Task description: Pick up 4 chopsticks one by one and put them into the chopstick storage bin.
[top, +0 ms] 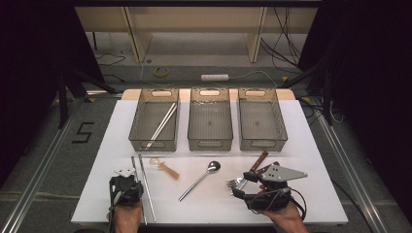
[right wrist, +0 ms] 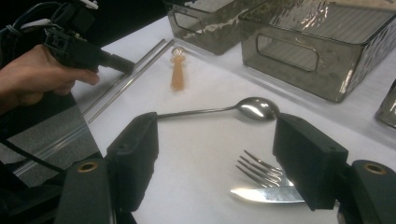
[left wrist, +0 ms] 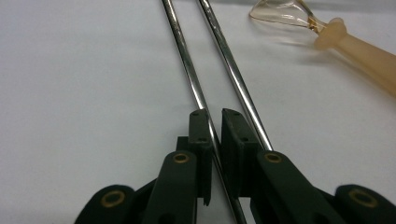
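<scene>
Item in hand: pair of metal chopsticks [left wrist: 219,84], lying side by side on the white table [top: 311,145], near its front-left corner, running front to back. Landmark for all places below: these chopsticks.

Left gripper [left wrist: 215,135]: set low over the near end of the chopsticks, jaws drawn narrow around one stick, which runs through the slot between them; the second stick lies just outside the jaw on the spoon's side. Whether the pads truly pinch the stick cannot be told. The low, lengthwise approach likely suits lifting a thin rod off a flat surface.

Plastic spoon [top: 164,168]: amber handle, clear bowl, just right of the chopsticks' far half, apart from them.

Metal spoon [top: 200,179]: further right, lying slantwise, bowl pointing away.

Fork [right wrist: 261,171] and knife [right wrist: 266,193]: well to the right, lying together beneath the right gripper [right wrist: 219,158], whose jaws stand wide with nothing between the pads, probably waiting its turn.

Three grey bins [top: 210,125]: in a row beyond all the cutlery. The left one, straight behind the chopsticks, holds a pale pair of chopsticks [top: 162,124], so it is the likely destination for sorting by kind; the other two look bare.
</scene>
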`<state>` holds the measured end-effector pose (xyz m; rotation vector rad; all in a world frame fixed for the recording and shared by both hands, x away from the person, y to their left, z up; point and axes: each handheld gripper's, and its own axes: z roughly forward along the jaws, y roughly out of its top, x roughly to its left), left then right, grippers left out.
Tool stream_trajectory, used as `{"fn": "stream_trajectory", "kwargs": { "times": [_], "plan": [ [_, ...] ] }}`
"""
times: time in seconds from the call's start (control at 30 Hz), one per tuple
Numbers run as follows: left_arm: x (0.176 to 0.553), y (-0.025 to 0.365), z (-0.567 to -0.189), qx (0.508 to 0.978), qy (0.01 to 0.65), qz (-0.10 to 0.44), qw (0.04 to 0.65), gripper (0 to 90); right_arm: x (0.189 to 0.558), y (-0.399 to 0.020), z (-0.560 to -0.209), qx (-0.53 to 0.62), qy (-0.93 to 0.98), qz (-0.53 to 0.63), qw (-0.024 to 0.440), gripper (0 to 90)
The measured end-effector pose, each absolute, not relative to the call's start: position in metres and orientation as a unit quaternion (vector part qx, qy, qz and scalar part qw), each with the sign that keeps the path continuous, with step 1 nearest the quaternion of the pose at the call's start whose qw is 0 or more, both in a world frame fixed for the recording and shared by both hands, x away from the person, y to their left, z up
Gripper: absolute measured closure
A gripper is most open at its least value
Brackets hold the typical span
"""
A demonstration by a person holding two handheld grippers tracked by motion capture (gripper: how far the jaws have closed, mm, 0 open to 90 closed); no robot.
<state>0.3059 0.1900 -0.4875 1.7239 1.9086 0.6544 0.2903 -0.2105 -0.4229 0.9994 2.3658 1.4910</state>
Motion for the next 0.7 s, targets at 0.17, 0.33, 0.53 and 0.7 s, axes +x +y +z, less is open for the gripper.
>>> {"fn": "stream_trajectory", "kwargs": {
  "times": [0.17,0.33,0.53,0.7],
  "plan": [
    [0.3108,0.1893,-0.4863,0.636,0.695,0.239,0.236,82.4,0.2906,-0.2115,-0.4226,0.337,0.794,0.499,0.086,32.3],
    [0.3106,0.189,-0.4865,0.638,0.692,0.24,0.238,82.8,0.2908,-0.2118,-0.4231,0.337,0.793,0.5,0.087,32.4],
    [0.3086,0.1898,-0.4851,0.646,0.687,0.23,0.24,83.3,0.2912,-0.2128,-0.4229,0.339,0.792,0.501,0.088,32.4],
    [0.3059,0.19,-0.4858,0.648,0.684,0.233,0.241,83.5,0.2909,-0.2127,-0.4231,0.337,0.793,0.5,0.089,32.4]
  ]
}}
